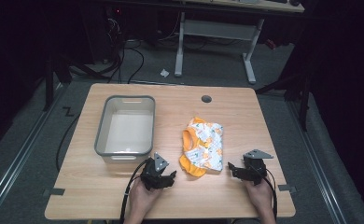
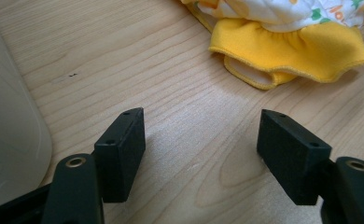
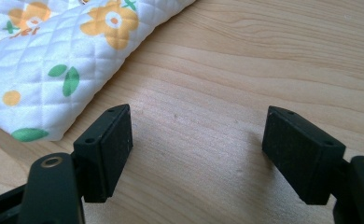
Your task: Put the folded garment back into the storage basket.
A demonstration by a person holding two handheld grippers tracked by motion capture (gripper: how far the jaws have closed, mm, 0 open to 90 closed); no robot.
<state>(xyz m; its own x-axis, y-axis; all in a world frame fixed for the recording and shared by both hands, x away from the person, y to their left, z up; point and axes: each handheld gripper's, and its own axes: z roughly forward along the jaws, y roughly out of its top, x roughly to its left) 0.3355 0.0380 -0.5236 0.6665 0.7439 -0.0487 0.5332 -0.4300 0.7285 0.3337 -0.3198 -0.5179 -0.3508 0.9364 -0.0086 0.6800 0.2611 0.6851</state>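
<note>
The garment (image 1: 202, 147) lies mid-frame on the surface (image 1: 245, 116), right of the bin (image 1: 124, 125). Left gripper (image 1: 164, 179) and right gripper (image 1: 238, 170) both sit wide, empty. It looks soft, light, floppy, so I'd pinch the yellow frill (image 2: 292, 58) edge.

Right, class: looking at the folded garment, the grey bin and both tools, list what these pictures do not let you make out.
- Garment: folded, so its underside and full shape are hidden in the high view; both tool views cut it off at the top edge.
- Grey bin: the left tool view cuts it off at its left edge, leaving one pale corner.
- Person's hands: the bottom edge of the high view crops the forearms.
- Garment print: too small to read from above.
</note>
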